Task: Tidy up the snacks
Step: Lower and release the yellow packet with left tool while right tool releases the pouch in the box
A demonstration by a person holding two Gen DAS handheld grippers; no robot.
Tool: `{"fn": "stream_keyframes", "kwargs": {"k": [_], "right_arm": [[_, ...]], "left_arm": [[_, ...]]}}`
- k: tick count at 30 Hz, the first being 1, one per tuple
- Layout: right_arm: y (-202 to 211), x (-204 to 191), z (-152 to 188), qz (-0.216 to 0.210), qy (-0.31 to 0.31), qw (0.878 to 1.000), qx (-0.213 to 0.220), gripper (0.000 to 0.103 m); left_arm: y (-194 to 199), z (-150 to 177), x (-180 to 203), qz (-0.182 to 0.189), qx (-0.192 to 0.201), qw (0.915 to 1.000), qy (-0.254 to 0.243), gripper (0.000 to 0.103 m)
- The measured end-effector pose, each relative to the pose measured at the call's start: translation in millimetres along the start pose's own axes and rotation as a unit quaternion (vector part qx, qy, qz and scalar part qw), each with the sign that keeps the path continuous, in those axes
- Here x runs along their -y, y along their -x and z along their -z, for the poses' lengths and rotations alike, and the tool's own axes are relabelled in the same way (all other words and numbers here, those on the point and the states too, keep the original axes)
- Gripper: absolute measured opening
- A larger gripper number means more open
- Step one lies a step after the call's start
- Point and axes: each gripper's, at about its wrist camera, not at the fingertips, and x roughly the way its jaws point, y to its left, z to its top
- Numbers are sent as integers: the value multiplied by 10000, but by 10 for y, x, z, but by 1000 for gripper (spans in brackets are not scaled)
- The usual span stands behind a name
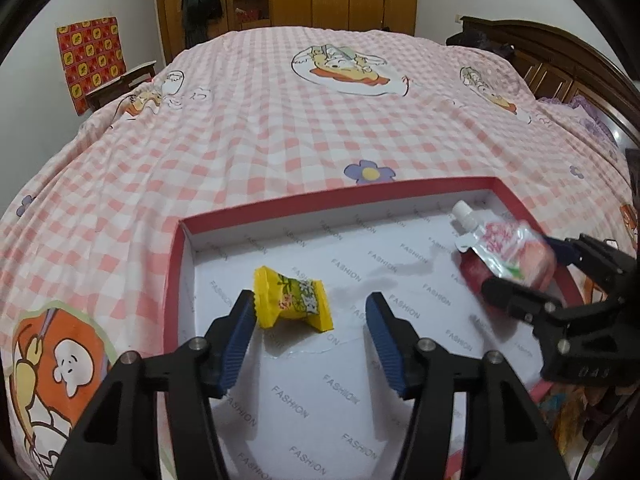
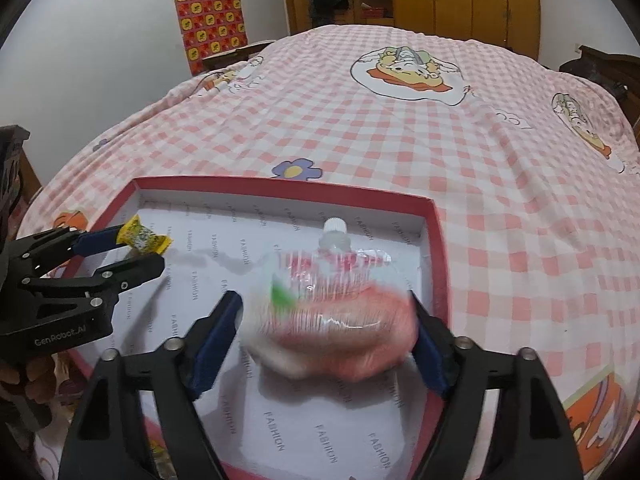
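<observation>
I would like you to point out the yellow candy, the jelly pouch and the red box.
yellow candy [image 1: 294,300]: left wrist view, middle of the wrapper.
jelly pouch [image 2: 332,320]: right wrist view, middle of the blurred body.
red box [image 1: 340,196]: left wrist view, far red rim.

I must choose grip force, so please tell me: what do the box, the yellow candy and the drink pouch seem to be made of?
Box: probably cardboard, matte red rim, white printed paper lining that is torn near the front.
Yellow candy: thin glossy plastic wrapper with crimped ends.
Drink pouch: soft shiny plastic film with a hard white cap, judging by the glare and creases; it looks blurred.
</observation>
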Motion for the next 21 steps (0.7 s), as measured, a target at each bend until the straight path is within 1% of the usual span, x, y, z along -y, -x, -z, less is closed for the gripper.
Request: {"fn": "stream_keyframes", "kwargs": {"k": [2,10,16,21], "right_arm": [[12,-30,10,-34,-7,10000,7,85],[189,-116,26,-139,22,9997,183,85],[428,-165,29,-271,12,9989,392,85],[579,-198,91,-387,-28,9983,444,85]], "left_arm": [[45,-6,-6,27,27,10000,26,59],[295,25,-61,125,68,9997,219,60],[536,122,-91,156,79,9994,304,60],[687,223,-94,107,67,9994,327,60]]}}
